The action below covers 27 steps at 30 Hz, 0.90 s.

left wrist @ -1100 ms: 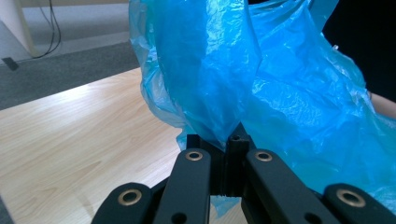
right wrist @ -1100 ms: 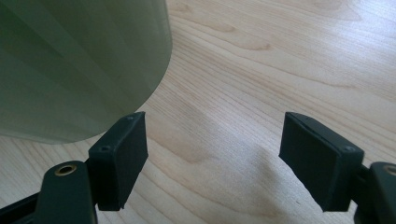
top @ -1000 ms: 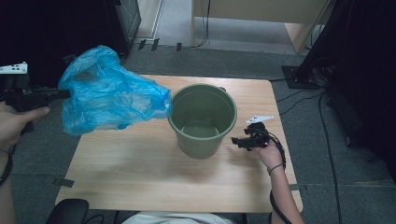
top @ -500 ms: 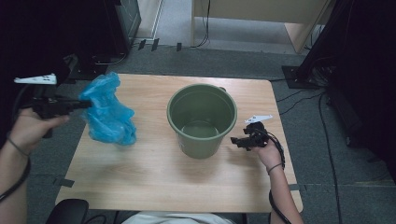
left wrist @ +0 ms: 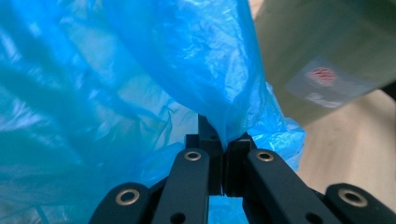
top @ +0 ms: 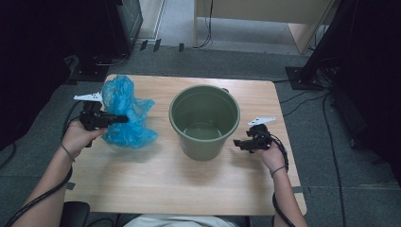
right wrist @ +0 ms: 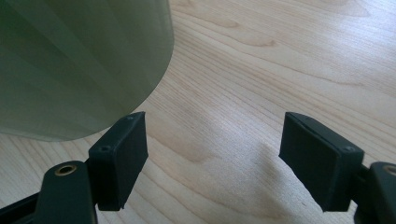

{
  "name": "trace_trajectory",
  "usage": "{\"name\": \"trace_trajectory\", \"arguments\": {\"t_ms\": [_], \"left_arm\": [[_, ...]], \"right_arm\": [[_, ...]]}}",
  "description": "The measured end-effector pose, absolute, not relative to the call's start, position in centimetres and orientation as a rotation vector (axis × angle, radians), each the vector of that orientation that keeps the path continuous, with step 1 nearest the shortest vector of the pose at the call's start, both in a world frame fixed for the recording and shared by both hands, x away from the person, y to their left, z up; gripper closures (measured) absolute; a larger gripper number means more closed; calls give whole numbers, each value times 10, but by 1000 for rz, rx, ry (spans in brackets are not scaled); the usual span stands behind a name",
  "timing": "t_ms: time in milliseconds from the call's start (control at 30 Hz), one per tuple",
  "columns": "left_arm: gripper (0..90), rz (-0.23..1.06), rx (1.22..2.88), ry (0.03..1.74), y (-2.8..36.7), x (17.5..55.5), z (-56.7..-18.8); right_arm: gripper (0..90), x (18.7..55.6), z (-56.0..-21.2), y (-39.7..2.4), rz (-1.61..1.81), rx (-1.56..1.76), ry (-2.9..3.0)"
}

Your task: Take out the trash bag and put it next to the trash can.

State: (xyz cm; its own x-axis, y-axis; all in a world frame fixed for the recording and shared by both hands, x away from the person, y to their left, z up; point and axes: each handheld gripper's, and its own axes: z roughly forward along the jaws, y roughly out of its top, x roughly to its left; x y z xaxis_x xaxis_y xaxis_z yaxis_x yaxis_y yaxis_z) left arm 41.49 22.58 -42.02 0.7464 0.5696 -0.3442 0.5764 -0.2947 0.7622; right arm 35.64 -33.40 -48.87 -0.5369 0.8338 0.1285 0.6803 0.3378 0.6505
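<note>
1. Bag and bucket are both on the table (top: 156,189). Your left gripper (top: 124,119) has its jaws pressed together on a fold of the blue plastic bag (top: 124,116), and the bag hangs crumpled near the left edge, with its bottom resting on the wood, as far as I can see.
2. The green bucket (top: 204,120) stands upright in the middle of the table, just beside the bag but apart from it. It looks empty inside and no bag lines it.
3. Your right gripper (top: 236,143) rests near the right edge, just beside the bucket wall, with its jaws spread and nothing between them.
4. My judgement: the work is at an early stage. The bag is picked up; opening it and putting it over or into the bucket is not yet done.
5. The left gripper view shows the pinch itself: thin blue film caught between the black pads (left wrist: 238,154), and a white label (left wrist: 322,81) on the bucket side. The high view does not show these details.
6. The right gripper view shows the open gap over bare wood; the high view gives the whole layout.
</note>
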Motion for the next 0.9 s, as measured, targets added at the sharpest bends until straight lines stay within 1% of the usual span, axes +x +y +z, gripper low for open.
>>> {"name": "trace_trajectory", "arguments": {"t_ms": [133,333,533,567,667,733,900], "left_arm": [[891,25,1953,903,221,418,-431],[882,20,1942,965,210,422,-453],[875,71,1922,986,207,422,-463],[867,76,1931,981,206,422,-465],[797,58,1980,974,203,425,-470],[804,68,2003,971,202,426,-473],[780,43,1955,1007,208,426,-475]], "right_arm": [[230,356,-490,-333,984,1368,2373],[230,356,-493,-329,1002,1376,2360],[230,355,-494,-327,991,1369,2366],[230,355,-495,-327,988,1370,2365],[230,356,-497,-327,985,1369,2366],[230,356,-498,-327,996,1380,2368],[230,357,-500,-326,993,1396,2367]]}}
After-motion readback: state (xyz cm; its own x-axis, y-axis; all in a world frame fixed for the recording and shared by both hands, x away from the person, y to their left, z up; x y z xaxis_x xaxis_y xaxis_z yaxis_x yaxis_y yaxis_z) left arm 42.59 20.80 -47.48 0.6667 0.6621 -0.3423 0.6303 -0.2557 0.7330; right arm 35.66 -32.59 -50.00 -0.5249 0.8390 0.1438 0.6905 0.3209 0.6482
